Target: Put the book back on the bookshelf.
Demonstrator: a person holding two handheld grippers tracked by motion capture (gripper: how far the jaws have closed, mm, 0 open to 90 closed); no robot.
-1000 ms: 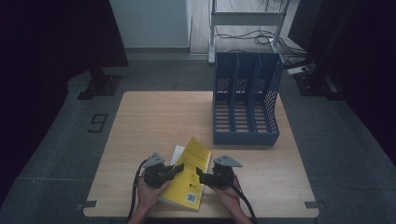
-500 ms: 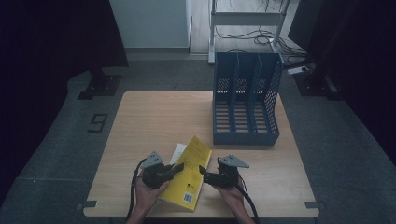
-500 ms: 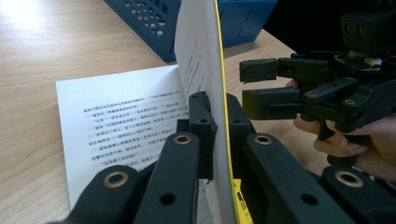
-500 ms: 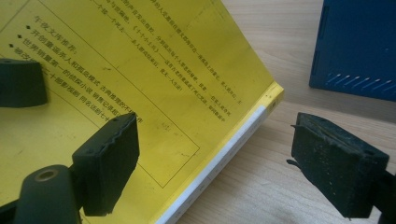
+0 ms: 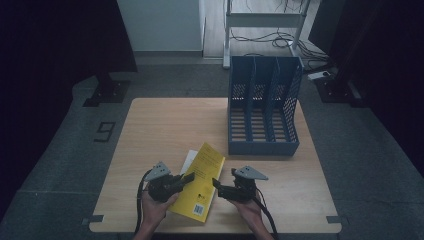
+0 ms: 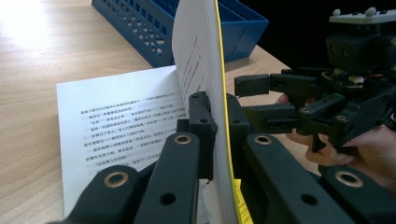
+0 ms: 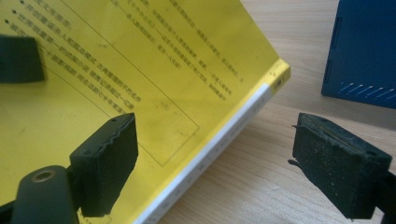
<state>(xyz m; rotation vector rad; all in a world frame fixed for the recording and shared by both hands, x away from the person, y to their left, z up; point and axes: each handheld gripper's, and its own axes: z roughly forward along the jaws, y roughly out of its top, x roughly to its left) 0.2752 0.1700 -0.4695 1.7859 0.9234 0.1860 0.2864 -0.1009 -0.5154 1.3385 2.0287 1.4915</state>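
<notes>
The file rack (image 5: pixel 263 107) stands on the table (image 5: pixel 165 125) at its far right. Nearer the person and to the rack's left lies the book (image 5: pixel 202 180), one edge lifted off the page (image 6: pixel 116 121) lying flat beneath it. The left gripper (image 5: pixel 187 178) sits on the side of the book farther from the rack, clamped on that lifted edge. The right gripper (image 5: pixel 217 183) is on the book's rack side, just beside its spine, jaws apart.
</notes>
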